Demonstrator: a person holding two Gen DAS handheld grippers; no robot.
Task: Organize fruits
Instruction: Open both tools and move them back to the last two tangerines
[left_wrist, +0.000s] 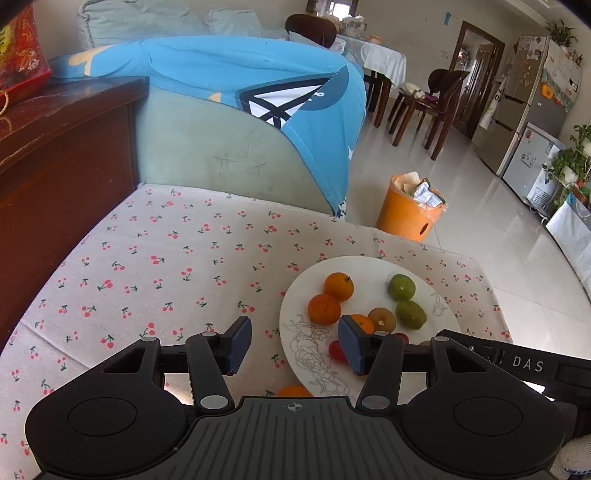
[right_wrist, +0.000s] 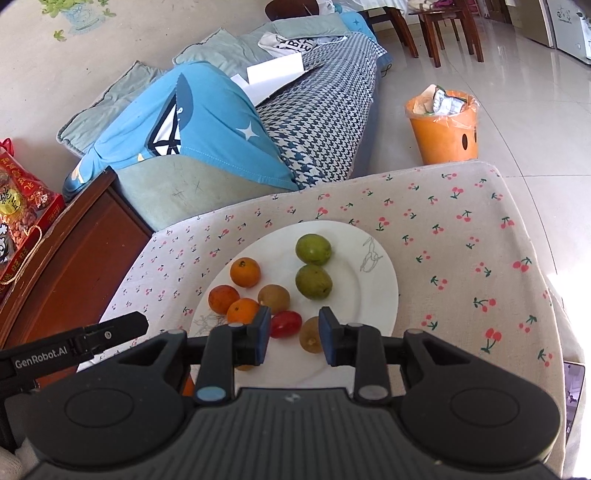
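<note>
A white plate (right_wrist: 373, 295) sits on the cherry-print tablecloth and holds three oranges (right_wrist: 244, 272), two green fruits (right_wrist: 313, 249), two brown kiwis (right_wrist: 273, 298) and a red tomato (right_wrist: 285, 324). My right gripper (right_wrist: 291, 338) is open and empty, just above the plate's near edge, with the tomato and one kiwi (right_wrist: 309, 335) between its fingers' line. My left gripper (left_wrist: 295, 343) is open and empty, over the plate's left edge (left_wrist: 291, 314). Another orange (left_wrist: 294, 390) lies on the cloth under the left gripper, partly hidden.
A green sofa with a blue cover (left_wrist: 258, 85) stands behind the table. A dark wooden cabinet (left_wrist: 55, 147) is at the left with a red gift box (right_wrist: 18, 206). An orange bin (right_wrist: 445, 129) stands on the tiled floor.
</note>
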